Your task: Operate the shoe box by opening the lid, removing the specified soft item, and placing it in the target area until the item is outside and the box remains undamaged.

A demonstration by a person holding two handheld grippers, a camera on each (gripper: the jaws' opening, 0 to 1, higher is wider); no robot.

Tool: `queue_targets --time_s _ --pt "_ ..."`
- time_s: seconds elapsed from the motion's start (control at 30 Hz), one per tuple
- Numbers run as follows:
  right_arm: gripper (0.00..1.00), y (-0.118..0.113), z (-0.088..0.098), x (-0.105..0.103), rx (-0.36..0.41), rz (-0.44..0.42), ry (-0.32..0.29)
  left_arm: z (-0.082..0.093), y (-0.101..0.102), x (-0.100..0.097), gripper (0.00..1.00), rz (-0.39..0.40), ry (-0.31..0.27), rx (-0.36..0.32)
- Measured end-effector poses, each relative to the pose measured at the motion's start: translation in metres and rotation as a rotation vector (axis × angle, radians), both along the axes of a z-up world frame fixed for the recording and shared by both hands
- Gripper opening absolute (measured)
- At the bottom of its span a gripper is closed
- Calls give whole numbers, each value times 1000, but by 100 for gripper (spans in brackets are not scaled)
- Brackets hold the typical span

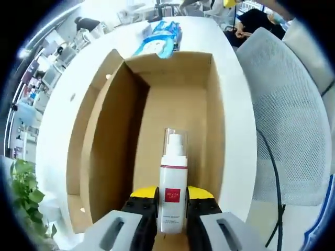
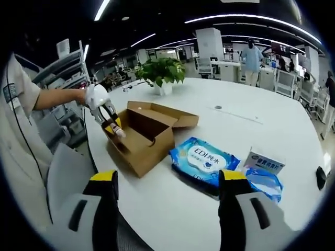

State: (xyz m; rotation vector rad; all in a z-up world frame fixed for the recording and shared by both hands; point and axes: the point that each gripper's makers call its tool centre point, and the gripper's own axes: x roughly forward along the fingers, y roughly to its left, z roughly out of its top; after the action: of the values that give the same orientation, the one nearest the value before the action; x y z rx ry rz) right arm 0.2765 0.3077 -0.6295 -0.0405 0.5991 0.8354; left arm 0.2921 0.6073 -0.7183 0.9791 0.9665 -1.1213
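Left gripper (image 1: 171, 209): jaws closing on a white spray bottle (image 1: 173, 180), gripping its lower body; bottle's long axis running straight ahead along the jaws, cap pointing away, over the box floor.

Box (image 1: 201, 99): standing open on the white surface (image 1: 238, 120), lid folded back.

Right gripper (image 2: 167, 209): jaws standing wide apart, holding nothing, well back from the box (image 2: 144, 136). Blue wipes pack (image 2: 204, 159) lying just ahead of them, outside the box; a smaller pack (image 2: 264, 172) lying beside it.

Judgement: left gripper is nearer the box; lifting the bottle up and clear looks next.

Plant (image 2: 161, 70): sitting beyond.
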Motion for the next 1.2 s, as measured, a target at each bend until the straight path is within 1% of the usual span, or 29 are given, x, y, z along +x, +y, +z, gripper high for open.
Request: queue_targets --time_s 0.07,0.23,0.3,0.4,0.67,0.73,0.8,0.9,1.0,1.13,1.2 --pt "71 4 0 0 11 1 4 6 -5 2 18 0 -20 -17" --pt "66 24 2 -2 60 20 24 20 -19 7 18 -5 -72 -64" --pt "63 31 4 -2 77 27 29 25 -25 7 18 -9 -92 -75" --pt "58 40 5 -2 93 37 39 29 -31 6 18 -7 -108 -92" --pt "43 63 5 -8 121 74 56 44 -57 -1 18 -15 -173 -163" --pt "42 67 6 -8 133 74 63 46 -62 0 18 -16 -189 -182" --pt "43 74 8 -6 169 60 77 49 -69 -1 18 -19 -203 -202" --pt "40 81 11 -4 206 45 96 52 -79 -1 18 -25 -222 -224" --pt "36 85 11 -1 216 40 101 53 -87 -3 18 -29 -225 -240" --pt "36 92 11 1 236 39 114 54 -99 -7 18 -40 -232 -257" --pt "36 95 10 1 238 41 120 57 -107 -8 18 -41 -240 -280"
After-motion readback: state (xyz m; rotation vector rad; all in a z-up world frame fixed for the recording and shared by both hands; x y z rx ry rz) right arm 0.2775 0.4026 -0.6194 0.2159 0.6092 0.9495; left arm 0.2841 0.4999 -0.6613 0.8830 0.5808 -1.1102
